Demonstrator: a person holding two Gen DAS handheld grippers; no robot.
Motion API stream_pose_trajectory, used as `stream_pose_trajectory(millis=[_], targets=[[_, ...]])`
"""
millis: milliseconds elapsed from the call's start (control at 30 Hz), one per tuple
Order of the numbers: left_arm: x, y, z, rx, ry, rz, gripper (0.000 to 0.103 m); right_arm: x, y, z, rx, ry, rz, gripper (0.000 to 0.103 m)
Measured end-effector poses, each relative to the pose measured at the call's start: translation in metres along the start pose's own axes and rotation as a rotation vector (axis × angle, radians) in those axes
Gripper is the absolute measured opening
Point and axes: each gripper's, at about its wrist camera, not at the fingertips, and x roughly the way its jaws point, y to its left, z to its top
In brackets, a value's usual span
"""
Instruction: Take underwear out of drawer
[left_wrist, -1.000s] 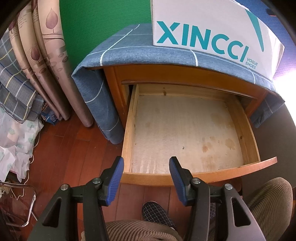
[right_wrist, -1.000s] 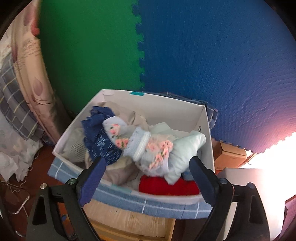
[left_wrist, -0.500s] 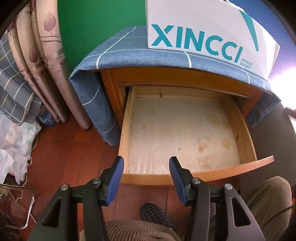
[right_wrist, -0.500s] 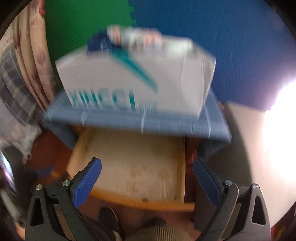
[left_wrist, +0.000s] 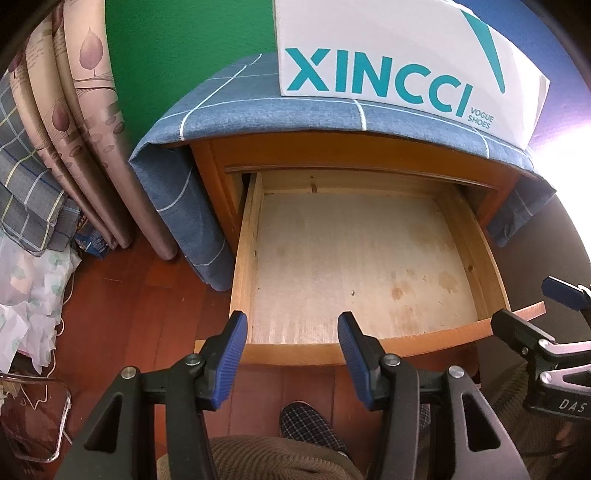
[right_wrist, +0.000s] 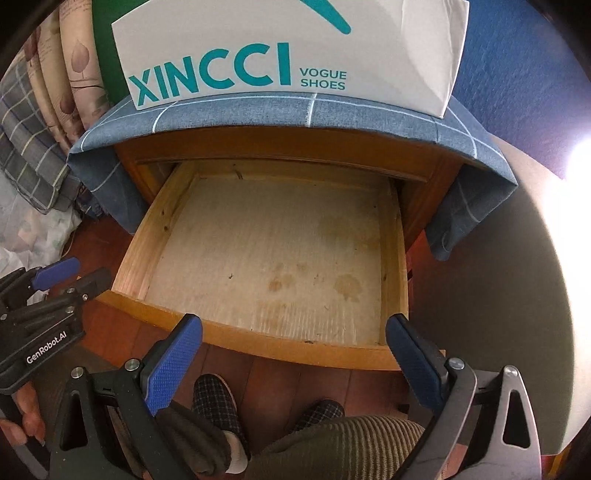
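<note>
Underwear is not in the drawer (left_wrist: 354, 266): the pulled-out wooden drawer shows only its bare, stained pale bottom in both wrist views, and where the underwear is cannot be told from these views. The drawer belongs to an orange-brown wooden nightstand (left_wrist: 332, 151) draped with a blue checked cloth (left_wrist: 229, 99). On the cloth, at the far side, stands a white shoe box (left_wrist: 399, 48) printed XINCCI in teal; its open top is out of sight.

Left tongs (left_wrist: 290, 350) hang over the drawer's near front edge toward its left side, blue pads apart with nothing between them. Right tongs (right_wrist: 293, 347) hang over the near front edge too, their pads spread wider, also with nothing between them. Each pair shows at the edge of the other's view, the two well apart.

Below the tongs, on the dark red wooden floor (left_wrist: 122, 295), are plaid slippers (right_wrist: 216, 402) and ribbed brown trouser legs (right_wrist: 343, 439). To the left of the nightstand stand rolled leaf-patterned curtains (left_wrist: 85, 110) with a grey checked fabric (left_wrist: 26, 192) beside them.
</note>
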Motion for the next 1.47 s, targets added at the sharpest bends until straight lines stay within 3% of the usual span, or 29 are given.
stream_pose_trajectory(millis=[1467], targets=[[-0.006, -0.008, -0.002, 0.049, -0.028, -0.023, 0.052, 0.006, 0.0, -0.003, 0.007, 0.015, 0.005, 0.098]])
